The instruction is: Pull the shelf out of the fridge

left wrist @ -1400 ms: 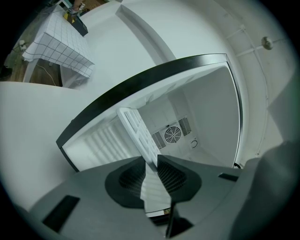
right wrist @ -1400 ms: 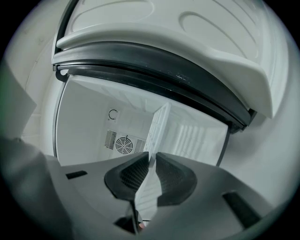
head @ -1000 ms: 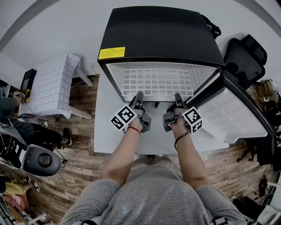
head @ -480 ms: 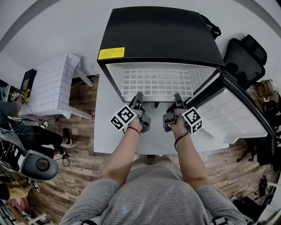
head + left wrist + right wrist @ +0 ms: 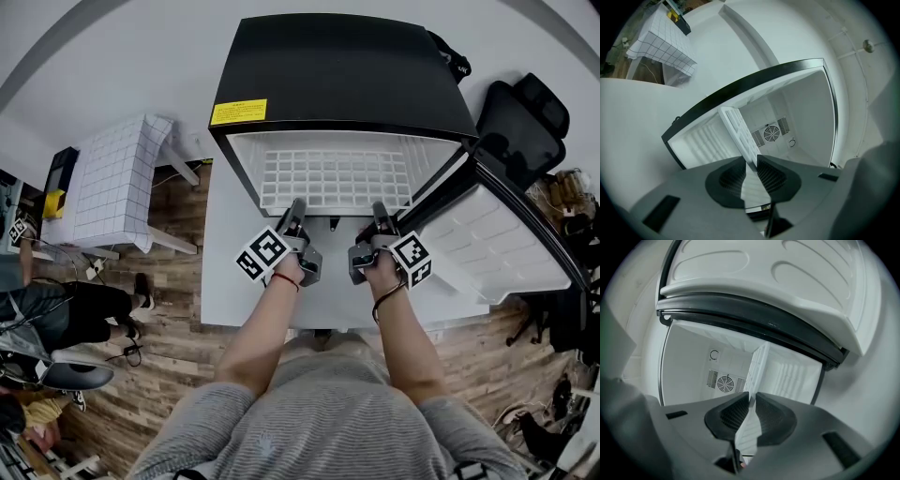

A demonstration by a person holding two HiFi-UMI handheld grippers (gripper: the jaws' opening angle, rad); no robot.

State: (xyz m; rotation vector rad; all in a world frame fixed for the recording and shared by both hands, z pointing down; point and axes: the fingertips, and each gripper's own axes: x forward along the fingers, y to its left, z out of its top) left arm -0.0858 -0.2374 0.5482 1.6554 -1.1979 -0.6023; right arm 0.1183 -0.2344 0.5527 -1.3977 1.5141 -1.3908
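A black mini fridge (image 5: 342,75) stands open on a white table (image 5: 225,272). Its white grid shelf (image 5: 336,178) lies level inside. My left gripper (image 5: 296,208) is at the shelf's front edge on the left, and my right gripper (image 5: 380,212) is at the same edge on the right. The left gripper view shows the shelf (image 5: 740,136) edge-on, with the left gripper (image 5: 751,166) shut on it. In the right gripper view the right gripper (image 5: 752,401) is shut on the shelf (image 5: 758,369) in the same way.
The fridge door (image 5: 511,234) hangs open to the right. Behind it is a black chair (image 5: 520,127). A small table with a checked cloth (image 5: 117,178) stands to the left. A fan grille (image 5: 771,133) is on the fridge's back wall.
Both grippers and the shelf stay where they were. At the far left of the head view a person and a round grey object have shifted.
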